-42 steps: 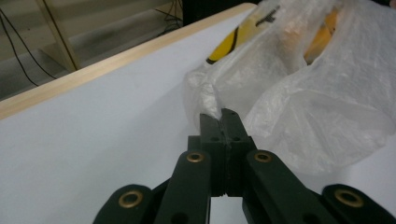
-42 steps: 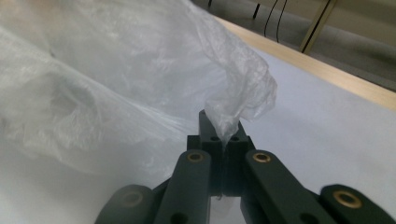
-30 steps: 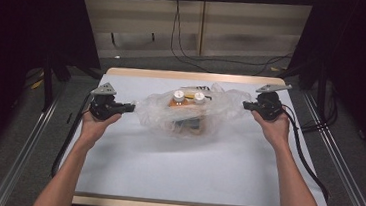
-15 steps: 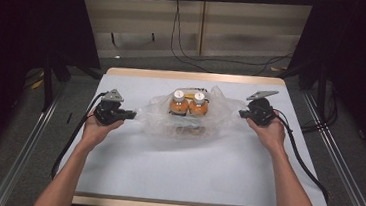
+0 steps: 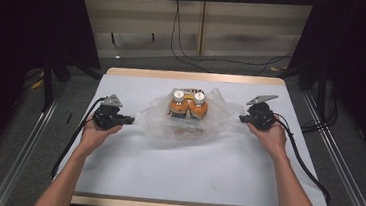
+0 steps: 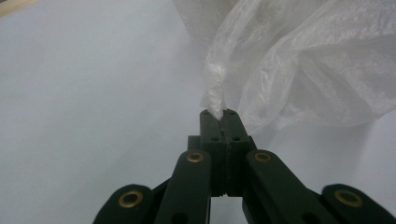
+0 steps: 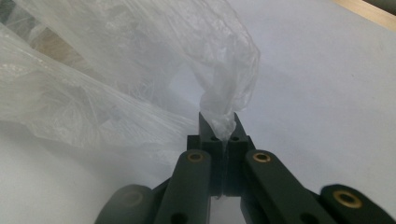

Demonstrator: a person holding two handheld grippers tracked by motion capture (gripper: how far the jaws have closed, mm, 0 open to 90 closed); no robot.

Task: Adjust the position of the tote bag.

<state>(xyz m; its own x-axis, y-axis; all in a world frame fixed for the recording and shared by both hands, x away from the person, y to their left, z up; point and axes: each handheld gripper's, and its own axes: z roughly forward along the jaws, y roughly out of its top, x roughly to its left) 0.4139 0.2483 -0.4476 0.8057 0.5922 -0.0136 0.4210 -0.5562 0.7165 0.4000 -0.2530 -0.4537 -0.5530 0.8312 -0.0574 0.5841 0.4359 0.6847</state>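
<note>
The clear plastic bag lies at the middle of the bench, two orange bottles standing in it. Left of the bag, the left gripper has its fingers clenched on a twisted corner of film; right of the bag, the right gripper pinches the other corner. Pulling evenly and low should spare the bottles a tumble. The bench top is pale and matte; beyond the bag, cables trail over a grey floor.

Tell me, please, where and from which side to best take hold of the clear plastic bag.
Grip the plastic bag at its bunched side edges, coming in level from each side, as the left gripper and right gripper do: the film twists into thin tails there.
</note>
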